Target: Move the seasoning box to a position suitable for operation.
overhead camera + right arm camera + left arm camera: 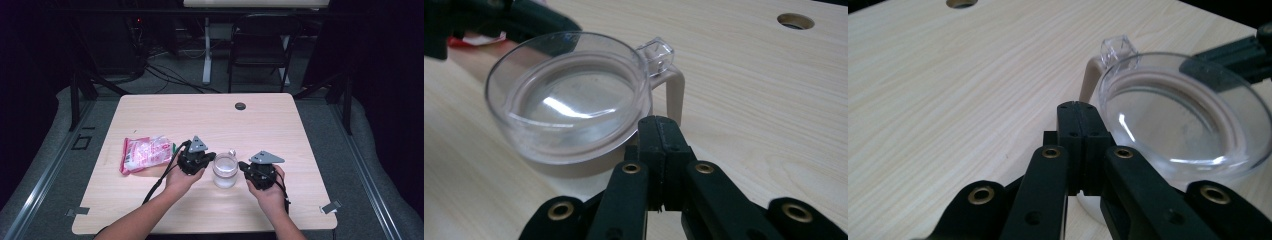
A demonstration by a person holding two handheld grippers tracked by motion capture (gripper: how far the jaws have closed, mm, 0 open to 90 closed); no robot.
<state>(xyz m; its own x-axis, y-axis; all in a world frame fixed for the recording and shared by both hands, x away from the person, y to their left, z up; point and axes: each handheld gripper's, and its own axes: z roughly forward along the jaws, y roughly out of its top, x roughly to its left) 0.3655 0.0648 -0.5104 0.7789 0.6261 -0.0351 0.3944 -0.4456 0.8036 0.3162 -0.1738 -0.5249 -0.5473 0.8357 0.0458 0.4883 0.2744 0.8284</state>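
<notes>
Here, left tool [209, 159] and right tool [243, 166], jaws pressed together and empty, flank a clear-lidded cup [225, 170] near the desk's [260, 125] front edge; farther left lies what appears to be a pink packet [145, 153].

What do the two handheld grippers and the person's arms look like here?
Both the left gripper and the right gripper are black with brass-ringed holes, each topped by a grey three-cornered plate and trailing a black cable. The forearms are bare, with no sleeves in sight.
</notes>
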